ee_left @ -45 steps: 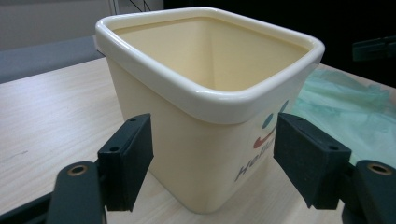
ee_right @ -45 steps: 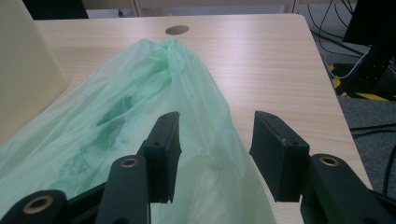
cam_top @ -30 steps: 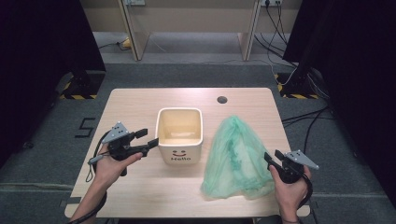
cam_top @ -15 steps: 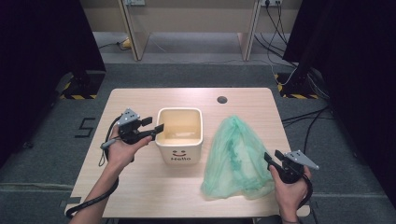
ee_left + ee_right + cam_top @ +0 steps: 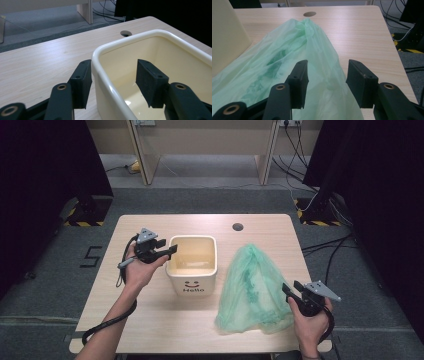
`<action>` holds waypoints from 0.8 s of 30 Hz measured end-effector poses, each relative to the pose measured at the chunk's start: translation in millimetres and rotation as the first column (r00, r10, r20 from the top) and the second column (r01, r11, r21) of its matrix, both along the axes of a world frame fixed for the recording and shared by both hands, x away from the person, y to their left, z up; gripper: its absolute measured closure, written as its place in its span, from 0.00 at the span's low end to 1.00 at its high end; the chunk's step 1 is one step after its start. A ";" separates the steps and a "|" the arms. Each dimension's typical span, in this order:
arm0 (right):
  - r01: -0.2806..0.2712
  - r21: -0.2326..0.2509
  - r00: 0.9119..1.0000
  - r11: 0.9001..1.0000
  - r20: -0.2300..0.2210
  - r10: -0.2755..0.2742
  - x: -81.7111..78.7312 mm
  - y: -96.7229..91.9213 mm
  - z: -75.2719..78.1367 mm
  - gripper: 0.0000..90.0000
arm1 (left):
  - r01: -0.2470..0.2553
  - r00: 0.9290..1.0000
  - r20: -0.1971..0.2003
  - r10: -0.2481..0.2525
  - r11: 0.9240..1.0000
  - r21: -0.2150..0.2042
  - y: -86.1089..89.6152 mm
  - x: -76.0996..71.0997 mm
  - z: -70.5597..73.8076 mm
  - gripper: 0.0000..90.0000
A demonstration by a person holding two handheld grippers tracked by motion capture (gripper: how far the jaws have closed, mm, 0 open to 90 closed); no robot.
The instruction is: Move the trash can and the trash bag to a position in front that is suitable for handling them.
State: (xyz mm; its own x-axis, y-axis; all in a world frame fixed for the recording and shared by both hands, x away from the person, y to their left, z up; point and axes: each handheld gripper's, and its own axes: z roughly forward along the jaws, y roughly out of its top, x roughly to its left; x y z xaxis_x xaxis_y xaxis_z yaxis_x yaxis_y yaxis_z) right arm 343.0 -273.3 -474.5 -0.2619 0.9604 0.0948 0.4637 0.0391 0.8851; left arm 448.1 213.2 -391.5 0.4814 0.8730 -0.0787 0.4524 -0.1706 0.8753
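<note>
A cream square bin [image 5: 192, 281] with a smiley and "Hello" on its front stands mid-table. My left gripper [image 5: 171, 251] is at its left wall. In the left gripper view the jaws [image 5: 113, 62] straddle the bin's rim [image 5: 160, 35], one pad outside the wall and one inside. They have just been closing, and a gap still shows on the inner side. A crumpled green plastic bag [image 5: 252, 280] lies to the right of the bin. My right gripper [image 5: 287, 290] stands open at the bag's near right edge, with green film [image 5: 287, 57] between and under its jaws [image 5: 328, 61].
The wooden table [image 5: 150, 320] has a round cable hole [image 5: 238, 226] behind the bin. Bare wood lies left of the bin and along the front edge. Table legs and cables stand on the grey floor beyond the far edge.
The left hand has moved away from the person and rightward up to the bin's left wall, and its jaws have narrowed around the rim. The right hand and bag have stayed put.
</note>
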 end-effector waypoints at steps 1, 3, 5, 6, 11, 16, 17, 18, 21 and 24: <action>-0.001 0.000 1.000 1.000 0.000 0.001 -0.1 0.1 0.0 0.57 | -0.005 1.000 -0.004 0.005 1.000 0.004 -0.1 1.7 -0.3 0.53; -0.001 0.001 1.000 1.000 0.000 0.001 -0.1 0.0 0.0 0.57 | -0.013 1.000 -0.014 0.013 1.000 0.005 -0.1 4.4 -0.5 0.56; 0.000 0.002 1.000 1.000 0.000 0.000 0.0 -0.2 -0.2 0.57 | -0.023 0.999 -0.023 0.023 1.000 0.010 0.0 7.9 -0.5 0.58; -0.001 0.002 1.000 1.000 0.000 0.001 0.3 -0.3 -0.4 0.57 | -0.026 0.999 -0.026 0.026 1.000 0.012 0.1 9.1 -0.6 0.59; -0.003 0.003 1.000 1.000 -0.001 0.003 0.5 -0.1 -0.6 0.57 | -0.042 0.998 -0.045 0.043 0.999 0.017 -0.9 14.2 0.6 0.63; -0.004 0.006 1.000 1.000 -0.004 0.004 0.7 0.0 -1.0 0.57 | -0.051 0.996 -0.069 0.053 0.998 0.032 -4.1 18.2 1.2 0.66; -0.004 0.006 1.000 1.000 -0.003 0.004 0.7 0.0 -1.0 0.57 | -0.054 0.996 -0.075 0.057 0.998 0.040 -5.0 18.9 1.2 0.67; -0.004 0.007 1.000 1.000 -0.004 0.004 0.7 -0.1 -0.9 0.57 | -0.054 0.995 -0.077 0.058 0.997 0.046 -5.9 19.6 1.2 0.68; -0.004 0.007 1.000 1.000 -0.003 0.004 0.5 -0.4 -0.9 0.57 | -0.053 0.995 -0.081 0.057 0.997 0.057 -9.0 21.5 1.1 0.69; -0.004 0.009 1.000 1.000 -0.003 0.004 0.4 -0.6 -0.9 0.57 | -0.052 0.994 -0.088 0.057 0.996 0.067 -11.3 23.8 0.5 0.69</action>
